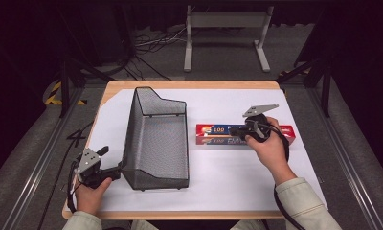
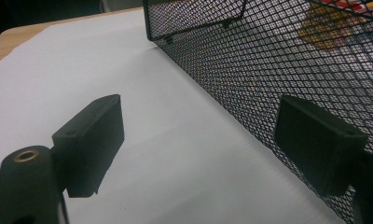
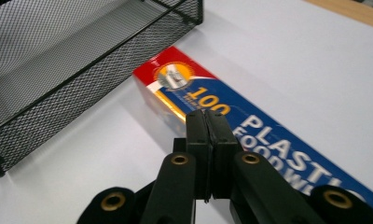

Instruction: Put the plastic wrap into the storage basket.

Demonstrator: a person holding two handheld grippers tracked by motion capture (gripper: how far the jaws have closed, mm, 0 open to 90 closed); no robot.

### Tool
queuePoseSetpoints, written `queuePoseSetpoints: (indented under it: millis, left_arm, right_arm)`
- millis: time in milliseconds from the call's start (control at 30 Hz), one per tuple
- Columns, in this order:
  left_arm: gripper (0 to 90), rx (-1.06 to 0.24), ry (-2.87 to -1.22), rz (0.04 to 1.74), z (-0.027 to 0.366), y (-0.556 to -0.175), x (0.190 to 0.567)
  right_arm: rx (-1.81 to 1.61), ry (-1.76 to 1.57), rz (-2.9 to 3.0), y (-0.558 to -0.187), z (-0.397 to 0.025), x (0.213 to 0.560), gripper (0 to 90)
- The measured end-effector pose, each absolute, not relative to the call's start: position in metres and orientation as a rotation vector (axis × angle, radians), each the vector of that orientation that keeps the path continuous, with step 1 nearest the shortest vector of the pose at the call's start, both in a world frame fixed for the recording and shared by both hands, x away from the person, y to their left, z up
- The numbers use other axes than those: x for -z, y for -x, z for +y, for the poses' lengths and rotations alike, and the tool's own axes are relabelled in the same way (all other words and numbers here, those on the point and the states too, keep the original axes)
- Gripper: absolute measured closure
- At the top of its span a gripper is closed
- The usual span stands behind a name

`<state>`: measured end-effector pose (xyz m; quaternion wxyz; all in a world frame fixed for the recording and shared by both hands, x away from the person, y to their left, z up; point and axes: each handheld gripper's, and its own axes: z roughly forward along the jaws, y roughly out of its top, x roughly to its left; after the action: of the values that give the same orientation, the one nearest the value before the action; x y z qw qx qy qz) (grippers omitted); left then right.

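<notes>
With the plastic food wrap box lying just right of the mesh basket, the right gripper (fingers together, empty) should spread before gripping it, while the left gripper, fingers apart, steadies the basket's near corner.

From my station I see a wooden table covered by a white sheet, brightly lit while the room around it falls into darkness. Grey carpet lies beyond, with black cables tangled across it. A white metal stand sits at the far side. Aluminium rails flank the table, and yellow-and-black tape marks the floor at left.
</notes>
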<state>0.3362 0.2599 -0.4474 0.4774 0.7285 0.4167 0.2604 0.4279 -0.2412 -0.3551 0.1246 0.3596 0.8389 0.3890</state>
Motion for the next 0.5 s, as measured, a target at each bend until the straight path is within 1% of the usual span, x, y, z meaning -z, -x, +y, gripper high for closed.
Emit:
queuePoseSetpoints:
  millis: [500]
  left_arm:
    - [16.4, -0.633, -1.78, 1.025, 0.26, -0.337, 0.449]
  right_arm:
    - [-1.086, -1.173, 2.34, -0.446, -0.29, 0.337, 90.0]
